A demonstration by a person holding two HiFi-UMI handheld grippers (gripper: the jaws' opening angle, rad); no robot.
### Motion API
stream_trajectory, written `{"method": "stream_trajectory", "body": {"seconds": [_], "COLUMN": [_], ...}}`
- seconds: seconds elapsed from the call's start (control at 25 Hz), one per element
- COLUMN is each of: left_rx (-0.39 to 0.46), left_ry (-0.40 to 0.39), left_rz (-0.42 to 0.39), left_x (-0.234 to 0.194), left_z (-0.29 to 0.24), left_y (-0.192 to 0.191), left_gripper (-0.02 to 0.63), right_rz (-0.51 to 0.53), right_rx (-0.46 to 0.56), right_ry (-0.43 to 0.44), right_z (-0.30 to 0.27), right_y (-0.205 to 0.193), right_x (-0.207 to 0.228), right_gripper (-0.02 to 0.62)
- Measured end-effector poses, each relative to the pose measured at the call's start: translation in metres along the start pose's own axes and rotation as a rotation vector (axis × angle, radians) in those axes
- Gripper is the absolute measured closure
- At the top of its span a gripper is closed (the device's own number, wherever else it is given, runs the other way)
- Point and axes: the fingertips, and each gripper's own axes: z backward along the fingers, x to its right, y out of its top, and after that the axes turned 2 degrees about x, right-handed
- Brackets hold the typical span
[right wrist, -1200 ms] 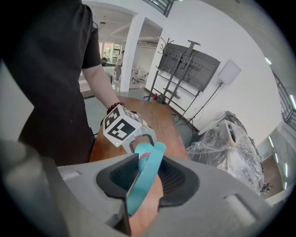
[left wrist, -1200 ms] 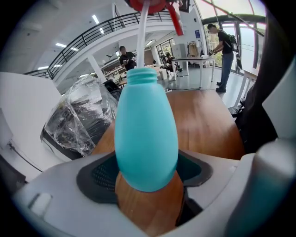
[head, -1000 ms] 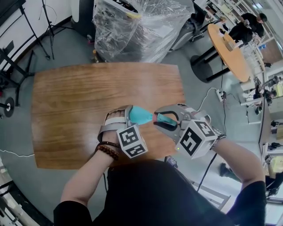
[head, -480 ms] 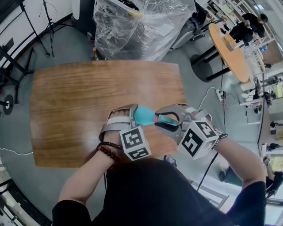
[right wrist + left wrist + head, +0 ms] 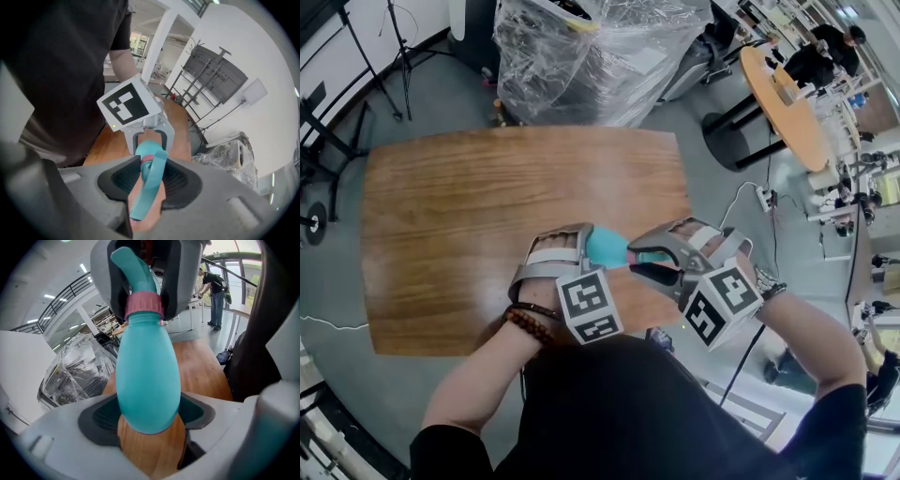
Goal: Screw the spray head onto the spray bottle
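The teal spray bottle (image 5: pixel 147 376) is a smooth, egg-shaped plastic shell. It is probably light and slightly squeezable, and its glossy taper could slip, so the wide belly looks the safest hold. It hangs sideways in the air over the near edge of the wooden table (image 5: pixel 487 206), its rounded base clamped by the left gripper (image 5: pixel 581 246) between dark ribbed pads. The spray head (image 5: pixel 149 187), a stiff teal trigger above a ridged pink collar (image 5: pixel 144 305), sits at the neck, pinched by the right gripper (image 5: pixel 645 259); the collar's ridges look better for turning
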Motion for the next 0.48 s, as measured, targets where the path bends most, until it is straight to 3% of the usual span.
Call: {"method": "stream_trajectory", "body": {"seconds": [0.24, 0.48], "left_rx": [-0.006, 0.007], "left_ry": [-0.056, -0.062], "left_rz": [0.002, 0.001], "left_x": [0.010, 0.013], "left_z": [-0.002, 0.001], "left_y": [0.003, 0.007], "left_gripper": [0.207, 0.209], "right_rz": [0.289, 0.558], "right_rx": [-0.104, -0.149], "right_ry": [-0.014, -0.053], "right_z": [-0.003, 0.000], "right_y": [-0.006, -0.004], "right_x": [-0.012, -0.016], "right_gripper": [0.476, 0.474]}}
